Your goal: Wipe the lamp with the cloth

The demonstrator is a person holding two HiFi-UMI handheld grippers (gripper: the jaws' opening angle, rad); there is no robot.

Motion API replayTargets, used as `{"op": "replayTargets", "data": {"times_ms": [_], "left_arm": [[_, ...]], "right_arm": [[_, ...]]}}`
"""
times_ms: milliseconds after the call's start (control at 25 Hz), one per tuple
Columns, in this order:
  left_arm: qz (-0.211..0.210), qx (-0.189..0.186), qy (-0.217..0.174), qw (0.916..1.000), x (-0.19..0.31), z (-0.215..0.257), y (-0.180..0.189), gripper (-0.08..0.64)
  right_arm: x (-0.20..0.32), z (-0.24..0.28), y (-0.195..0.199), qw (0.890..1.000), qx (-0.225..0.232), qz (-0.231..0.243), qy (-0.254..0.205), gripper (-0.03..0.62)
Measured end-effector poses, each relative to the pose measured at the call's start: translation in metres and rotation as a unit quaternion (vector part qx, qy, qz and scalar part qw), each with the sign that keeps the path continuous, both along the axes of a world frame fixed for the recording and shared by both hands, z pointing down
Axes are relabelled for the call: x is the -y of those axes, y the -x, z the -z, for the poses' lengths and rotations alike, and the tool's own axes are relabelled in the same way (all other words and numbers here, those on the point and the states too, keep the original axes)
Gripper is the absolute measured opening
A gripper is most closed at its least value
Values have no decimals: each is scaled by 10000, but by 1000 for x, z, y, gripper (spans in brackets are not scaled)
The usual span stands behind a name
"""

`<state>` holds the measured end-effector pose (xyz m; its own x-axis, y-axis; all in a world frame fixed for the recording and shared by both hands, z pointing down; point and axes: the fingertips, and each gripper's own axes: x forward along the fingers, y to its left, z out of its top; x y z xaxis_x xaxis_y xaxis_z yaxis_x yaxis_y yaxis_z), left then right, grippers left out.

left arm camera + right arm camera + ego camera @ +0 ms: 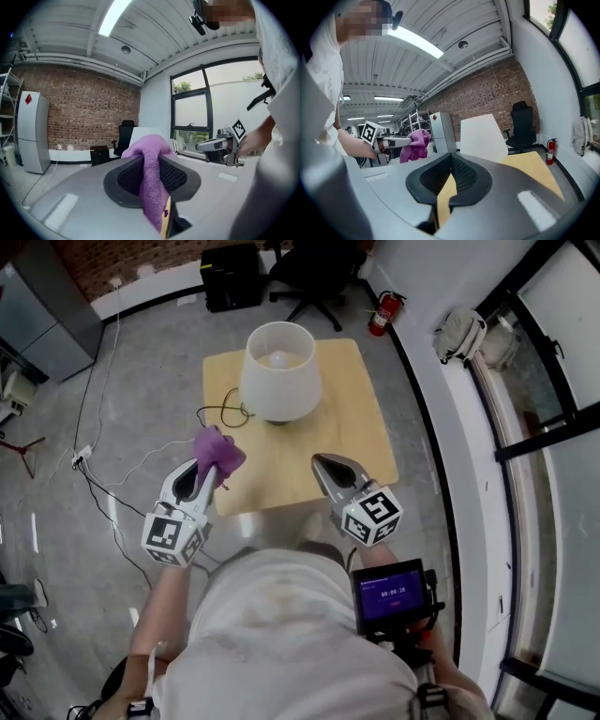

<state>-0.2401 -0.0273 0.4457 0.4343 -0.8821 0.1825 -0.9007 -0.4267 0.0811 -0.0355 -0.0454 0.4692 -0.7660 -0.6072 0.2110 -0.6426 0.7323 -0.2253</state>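
Fingers (127,177) of our left gripper (206,471) clamp the purple cloth (218,450); our right gripper (328,468) is closed and empty. We see the lamp (279,371) standing on the table (370,432), apart from the cloth. We judge this the approach; next, the cloth must meet the shade.

Square wooden table (366,427), black office chair (314,268), red fire extinguisher (382,314), grey cabinet (47,310), cables on the floor (98,488)

The person wears a white short-sleeved shirt (281,615). The left claw (204,468) and the right claw (325,464) have pale grey shells, black ribbed pads and cubes with black-and-white square markers. A black-cased purple screen (391,596) shows at the right forearm.
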Motion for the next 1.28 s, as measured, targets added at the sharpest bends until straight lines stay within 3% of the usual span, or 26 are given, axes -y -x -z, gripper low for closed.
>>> {"op": "replayTargets", "data": {"times_ms": [240,680,1280], "left_arm": [[-334,5,83,9994,-18,-23,6,84],[-784,-92,29,9969,-29,-38,-27,84],[-1078,-132,176,9939,-27,-50,-50,84]], "right_arm": [[-26,-1,22,10000,-12,-24,-60,14],[-64,-17,0,9993,-86,-353,11,14],[-67,-11,-6,9988,-199,-441,-39,14]]}}
